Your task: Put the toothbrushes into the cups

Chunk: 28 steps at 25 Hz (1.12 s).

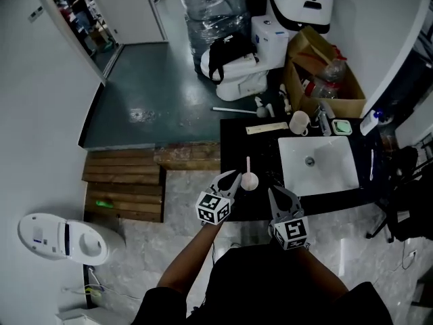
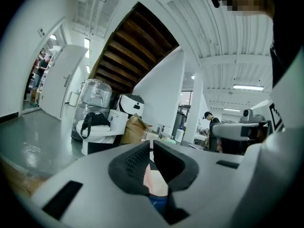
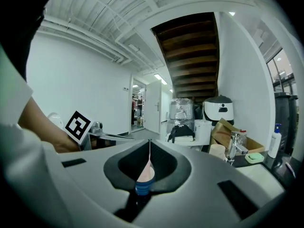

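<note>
Closest in, from the head view: the left gripper (image 1: 233, 176) and right gripper (image 1: 275, 191) sit side by side over the front edge of the black countertop (image 1: 233, 141).

The left gripper's pads are almost together with a thin slit between them, and I can't see anything pinched in there. The right gripper's pads are pressed tight together with nothing between them.

The pale pink round cup (image 1: 250, 181) has the thin pale toothbrush (image 1: 248, 164) standing in it. It's just beside the left gripper's tips at about 2 o'clock, and at 11 o'clock from the right gripper. It looks like there's a small gap between the cup and both, but it's close.

Only the head view shows that cup at all; neither gripper view catches it. It also shows the white rectangular basin (image 1: 318, 161) at 1 o'clock from the right gripper.

The right gripper view has the left gripper's marker cube at 9 o'clock. Over at 3 o'clock it has the chrome tap (image 3: 232, 148), a cream mug (image 3: 217, 151) and a green soap dish (image 3: 255, 158).

Past its own pads, the left gripper view mostly gets the far stuff: a white toilet with a black bag on it (image 2: 95, 127) and a brown cardboard box (image 2: 133, 129) next to that.
</note>
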Available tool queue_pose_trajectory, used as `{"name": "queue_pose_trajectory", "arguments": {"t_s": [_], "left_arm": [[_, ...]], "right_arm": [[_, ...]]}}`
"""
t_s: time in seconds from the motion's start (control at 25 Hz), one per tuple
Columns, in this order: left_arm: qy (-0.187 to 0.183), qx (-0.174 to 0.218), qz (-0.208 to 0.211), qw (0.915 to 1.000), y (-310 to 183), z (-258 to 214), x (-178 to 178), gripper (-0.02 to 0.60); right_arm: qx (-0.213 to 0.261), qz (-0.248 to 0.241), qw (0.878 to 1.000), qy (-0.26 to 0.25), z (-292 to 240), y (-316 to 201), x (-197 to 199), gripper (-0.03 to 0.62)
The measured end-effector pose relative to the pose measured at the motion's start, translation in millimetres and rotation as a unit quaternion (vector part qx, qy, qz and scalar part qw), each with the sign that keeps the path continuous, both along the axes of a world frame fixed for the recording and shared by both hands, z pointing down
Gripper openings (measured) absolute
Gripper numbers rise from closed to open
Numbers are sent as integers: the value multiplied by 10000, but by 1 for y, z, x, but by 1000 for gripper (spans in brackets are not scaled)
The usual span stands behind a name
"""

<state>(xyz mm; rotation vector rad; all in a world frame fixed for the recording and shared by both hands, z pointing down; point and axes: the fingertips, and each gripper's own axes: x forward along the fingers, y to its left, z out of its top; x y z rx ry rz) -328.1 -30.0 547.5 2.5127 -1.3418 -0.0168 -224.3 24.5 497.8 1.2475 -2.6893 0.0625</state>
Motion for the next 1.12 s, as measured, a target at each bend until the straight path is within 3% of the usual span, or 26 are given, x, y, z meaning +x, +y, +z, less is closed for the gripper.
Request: {"name": "queue_pose_trajectory", "arguments": {"t_s": [0.16, 0.32, 0.52, 0.68, 1.0, 1.12], "left_arm": [[78, 109, -210, 9997, 22, -10, -10, 21], [60, 102, -164, 9998, 43, -12, -12, 15], [85, 206, -263, 9994, 62, -25, -17, 15], [265, 381, -336, 9984, 77, -40, -10, 15], [434, 688, 71, 9967, 84, -55, 22, 15], [278, 681, -3, 9973, 88, -57, 37, 14]], "right_arm": [[38, -211, 9998, 48, -1, 6, -15, 20], [174, -437, 9984, 323, 3, 19, -29, 20], [-80, -550, 9979, 336, 8, 28, -40, 20], [-306, -391, 9986, 202, 3, 30, -33, 20], [-403, 97, 9991, -100, -10, 18, -6, 20], [-318, 99, 9993, -190, -18, 23, 3, 20]]}}
